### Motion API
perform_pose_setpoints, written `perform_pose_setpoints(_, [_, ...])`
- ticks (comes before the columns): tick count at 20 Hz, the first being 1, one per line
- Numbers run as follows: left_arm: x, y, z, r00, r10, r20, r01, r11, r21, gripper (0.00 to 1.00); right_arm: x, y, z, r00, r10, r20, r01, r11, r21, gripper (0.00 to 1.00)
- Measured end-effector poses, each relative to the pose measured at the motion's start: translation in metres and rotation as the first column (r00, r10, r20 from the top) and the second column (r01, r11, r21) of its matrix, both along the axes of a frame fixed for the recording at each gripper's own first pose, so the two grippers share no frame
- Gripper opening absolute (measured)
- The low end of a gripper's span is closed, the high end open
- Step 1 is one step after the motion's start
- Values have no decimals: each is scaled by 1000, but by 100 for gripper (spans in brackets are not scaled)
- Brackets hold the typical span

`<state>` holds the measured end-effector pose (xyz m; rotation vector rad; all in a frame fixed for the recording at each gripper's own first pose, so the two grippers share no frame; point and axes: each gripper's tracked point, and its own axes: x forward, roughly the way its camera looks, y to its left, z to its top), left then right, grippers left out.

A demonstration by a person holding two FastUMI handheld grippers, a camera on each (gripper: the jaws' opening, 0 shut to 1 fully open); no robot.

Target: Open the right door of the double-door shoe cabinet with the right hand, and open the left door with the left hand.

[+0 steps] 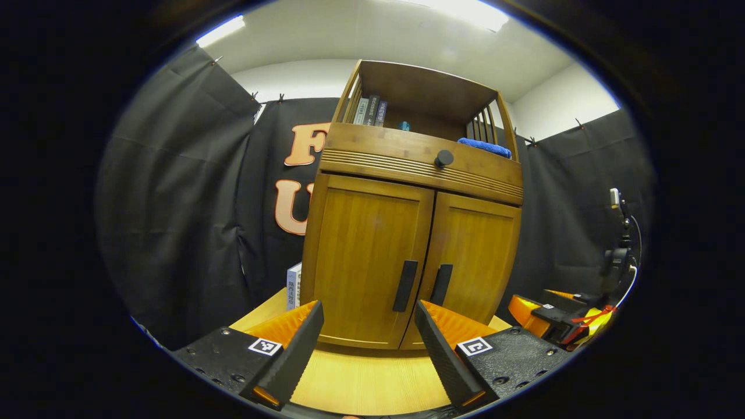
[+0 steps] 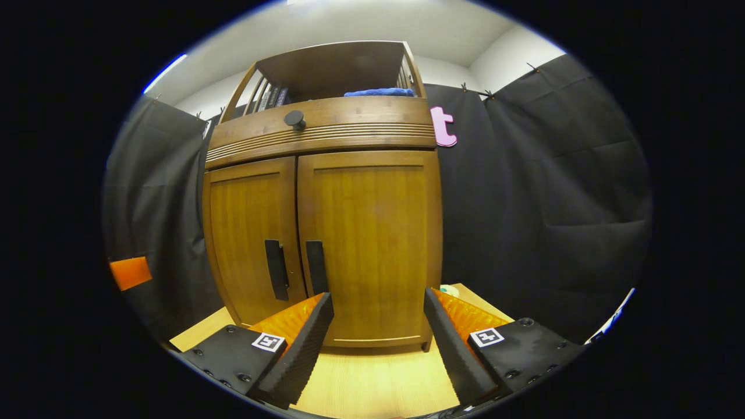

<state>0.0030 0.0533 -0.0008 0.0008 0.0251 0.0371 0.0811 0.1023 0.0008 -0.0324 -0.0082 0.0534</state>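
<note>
Shoe cabinet [image 1: 372, 244] of brown wood stands on the pale wooden counter [image 1: 361, 378], in front of the black cloth wall, and both of its doors are closed. In the left gripper view the left door [image 1: 364, 262] and the right door [image 1: 471, 262] meet at a narrow seam, each with a dark vertical handle beside that seam: the left handle [image 1: 405, 286] and the right handle [image 1: 441, 284]. Above the doors runs a drawer front [image 1: 419, 160] with grooved lines and a round dark knob [image 1: 443, 157]. Over that is an open shelf holding a few upright books [image 1: 370, 110] at one end and a folded blue cloth [image 1: 484, 146] at the other. A small box [image 1: 294, 285] stands on the counter just beside the cabinet's left side.

The left gripper [image 1: 368, 355] hangs in front of the cabinet's lower edge, its fingers spread apart and holding nothing, apart from the doors. Farther off, low at the right of that view, the other gripper [image 1: 553, 317] shows in part.

In the right gripper view the right gripper [image 2: 378, 349] faces the right door, fingers likewise released and empty, well short of the handles.
</note>
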Motion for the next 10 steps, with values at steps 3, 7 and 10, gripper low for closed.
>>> perform_pose_setpoints(3, [-1,15,-3,1000,16,-2,-16,1000,-2,92,17,21,-3,1000,26,-7,-26,1000,11,100])
perform_pose_setpoints(7, [3,34,-2,999,33,-4,-33,999,1,95,45,45,-12,998,55,-38,-53,998,32,94])
perform_pose_setpoints(10, [9,49,0,999,47,1,-47,999,11,95,67,61,-14,997,61,-44,-60,998,27,100])
